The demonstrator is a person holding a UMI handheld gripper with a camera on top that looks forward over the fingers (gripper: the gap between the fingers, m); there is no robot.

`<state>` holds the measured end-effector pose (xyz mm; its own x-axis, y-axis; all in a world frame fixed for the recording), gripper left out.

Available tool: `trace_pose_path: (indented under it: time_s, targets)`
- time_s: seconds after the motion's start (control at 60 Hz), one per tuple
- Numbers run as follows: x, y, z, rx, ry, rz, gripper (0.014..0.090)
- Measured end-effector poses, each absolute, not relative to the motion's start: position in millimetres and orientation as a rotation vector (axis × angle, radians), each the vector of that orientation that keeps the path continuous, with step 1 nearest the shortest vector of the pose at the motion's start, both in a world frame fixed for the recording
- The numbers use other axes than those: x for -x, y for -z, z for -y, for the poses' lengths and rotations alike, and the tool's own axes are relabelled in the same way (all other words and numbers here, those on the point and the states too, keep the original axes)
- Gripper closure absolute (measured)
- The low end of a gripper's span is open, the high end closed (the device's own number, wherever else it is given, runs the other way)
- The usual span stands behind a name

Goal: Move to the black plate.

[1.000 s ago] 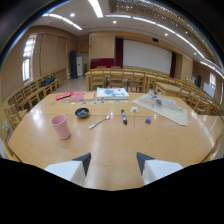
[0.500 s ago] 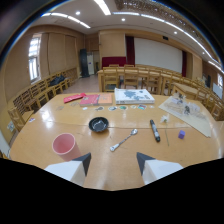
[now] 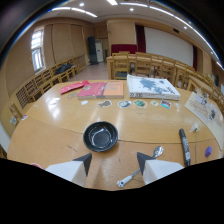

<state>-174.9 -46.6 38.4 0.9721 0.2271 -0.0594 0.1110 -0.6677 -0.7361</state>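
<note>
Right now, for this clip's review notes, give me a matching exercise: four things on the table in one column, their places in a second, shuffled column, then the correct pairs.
Things:
1. black plate
2. spoon
3. black marker
4. white book

Places:
A. lying beside the spoon, out past one finger of the tool
B. far side of the table, beyond the row of small stickers
C. just ahead of the open fingers
D. its handle reaching in between the fingers

Pairs: 1-C, 2-D, 3-A, 4-B
</note>
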Motion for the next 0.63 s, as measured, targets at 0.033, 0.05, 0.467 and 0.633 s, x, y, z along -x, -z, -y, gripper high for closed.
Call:
trace_pose_path:
  time_s: [0.033, 0.05, 0.467, 0.633]
  targets:
    - [177, -36, 44, 2.313, -0.188, 0.237, 0.0192]
    - [178, -34, 43, 2.315, -0.190, 0.239, 0.0194]
    - [183, -31, 34, 2.319, -0.192, 0.241, 0.0193]
    - [186, -33, 34, 2.316, -0.196, 0.245, 0.0196]
